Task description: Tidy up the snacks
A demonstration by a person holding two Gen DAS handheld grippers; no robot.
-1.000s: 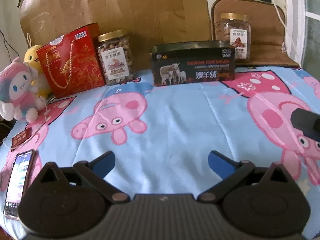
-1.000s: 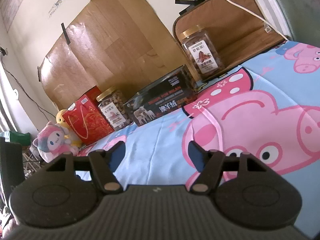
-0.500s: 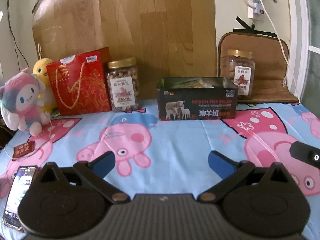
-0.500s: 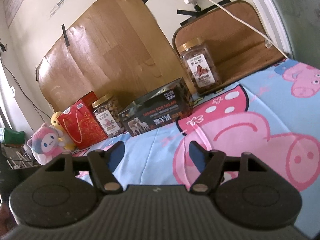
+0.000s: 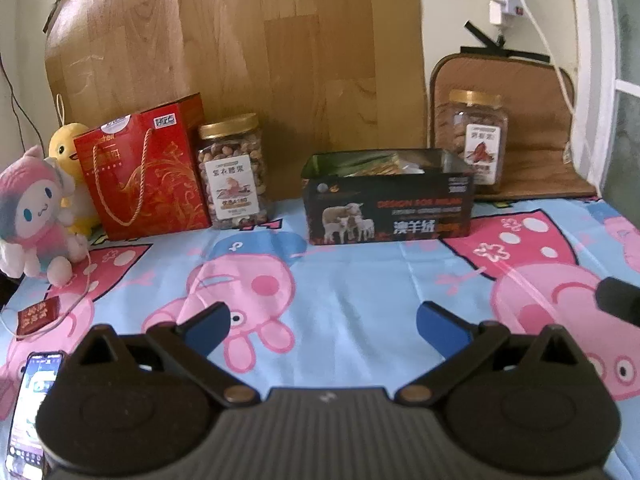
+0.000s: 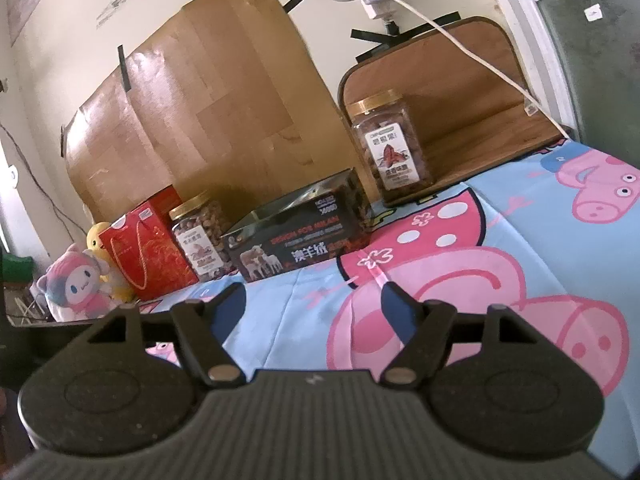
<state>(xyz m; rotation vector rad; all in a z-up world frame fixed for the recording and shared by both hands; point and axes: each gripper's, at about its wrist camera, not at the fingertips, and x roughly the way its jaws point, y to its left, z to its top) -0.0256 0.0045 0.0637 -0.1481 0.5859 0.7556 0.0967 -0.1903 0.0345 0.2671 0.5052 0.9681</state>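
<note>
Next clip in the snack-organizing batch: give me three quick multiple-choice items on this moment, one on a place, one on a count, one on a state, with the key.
1. What stands directly beside the red gift bag, on the side toward the black box?
A. A gold-lidded nut jar
B. A phone
C. A cushion

2. How many gold-lidded jars are in view?
A. One
B. Two
C. Three

3. What state is the left gripper in?
A. Shut on a jar
B. Shut on nothing
C. Open and holding nothing

Key: 1 A, the nut jar stands against the bag's side. 2 B, that jar plus the second jar on the brown cushion. 3 C, its blue fingers are spread with only the cartoon-print cloth between them.
</note>
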